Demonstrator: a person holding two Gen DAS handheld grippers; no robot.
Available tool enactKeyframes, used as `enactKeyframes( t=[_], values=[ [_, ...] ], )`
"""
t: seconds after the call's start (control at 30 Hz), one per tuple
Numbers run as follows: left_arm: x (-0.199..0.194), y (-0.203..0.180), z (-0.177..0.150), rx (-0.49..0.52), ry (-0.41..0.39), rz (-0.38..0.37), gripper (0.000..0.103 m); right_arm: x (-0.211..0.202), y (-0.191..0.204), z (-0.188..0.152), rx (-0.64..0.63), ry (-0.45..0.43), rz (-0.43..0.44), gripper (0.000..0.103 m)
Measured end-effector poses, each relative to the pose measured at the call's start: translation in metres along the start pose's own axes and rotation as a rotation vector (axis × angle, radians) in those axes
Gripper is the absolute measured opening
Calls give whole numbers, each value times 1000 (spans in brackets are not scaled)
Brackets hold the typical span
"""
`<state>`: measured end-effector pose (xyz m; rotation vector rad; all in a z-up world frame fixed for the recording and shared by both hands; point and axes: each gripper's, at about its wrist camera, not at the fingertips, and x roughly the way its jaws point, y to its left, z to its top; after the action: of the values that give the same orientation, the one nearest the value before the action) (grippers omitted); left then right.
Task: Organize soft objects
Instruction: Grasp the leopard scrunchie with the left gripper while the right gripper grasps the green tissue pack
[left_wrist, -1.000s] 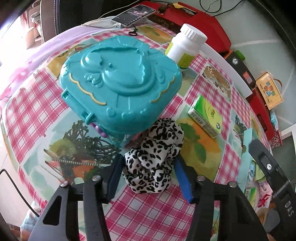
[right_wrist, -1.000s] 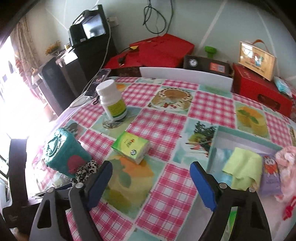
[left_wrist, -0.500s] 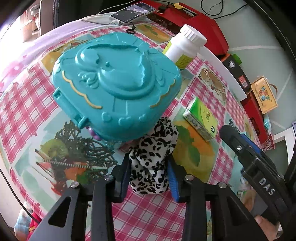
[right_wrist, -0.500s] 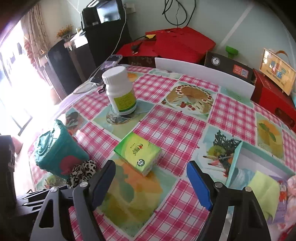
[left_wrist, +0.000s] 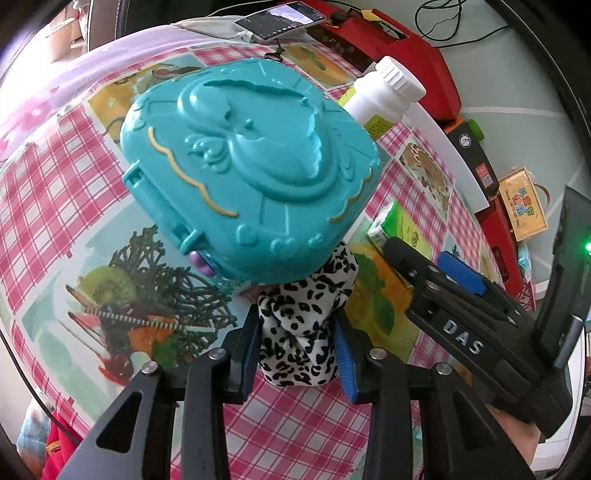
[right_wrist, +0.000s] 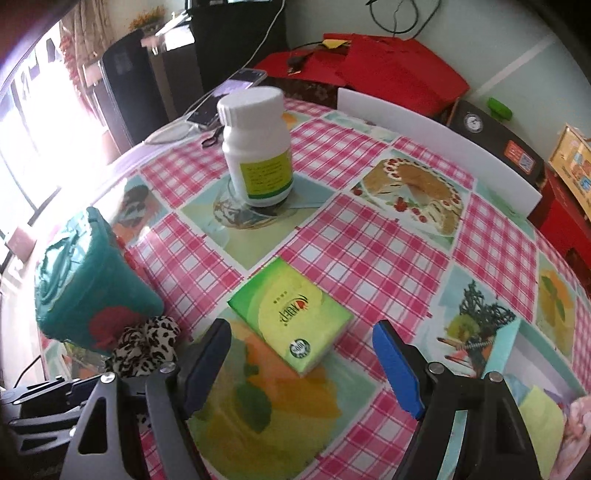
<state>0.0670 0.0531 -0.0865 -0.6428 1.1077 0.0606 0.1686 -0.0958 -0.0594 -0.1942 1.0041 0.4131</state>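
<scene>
**A:** What did the left gripper (left_wrist: 299, 347) have?

**B:** Its jaws were closed in on the leopard-print scrunchie (left_wrist: 303, 325), pads pressed against both sides so the fabric bulged between them. It sat right at the fingertips, its far end tucked under the tilted teal case (left_wrist: 251, 166) just ahead.

**A:** How would it handle?

**B:** Light and squashy, I'd judge. It deforms rather than slips, so a grip across the middle of the bunch should hold. The case leaning on it might topple when it comes free.

**A:** And the right gripper (right_wrist: 303, 365)?

**B:** Wide open, empty. The green tissue pack (right_wrist: 290, 323) lay just beyond its fingertips, looking soft too; gripping across its narrower sides seems best. The white bottle (right_wrist: 256, 147) stood farther ahead.
</scene>
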Motion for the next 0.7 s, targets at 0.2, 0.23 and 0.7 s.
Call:
enactKeyframes(
  t=[0.2,0.23,0.7],
  values=[
    [-2,3,2,-7,6,-8,38,7,4,7,22,-7,14,82],
    [-2,4,3,-7,7,-8,38,9,3,7,27,-6,13,82],
    [-1,1,2,-4,11,-8,38,19,-1,9,76,3,19,82]
  ],
)
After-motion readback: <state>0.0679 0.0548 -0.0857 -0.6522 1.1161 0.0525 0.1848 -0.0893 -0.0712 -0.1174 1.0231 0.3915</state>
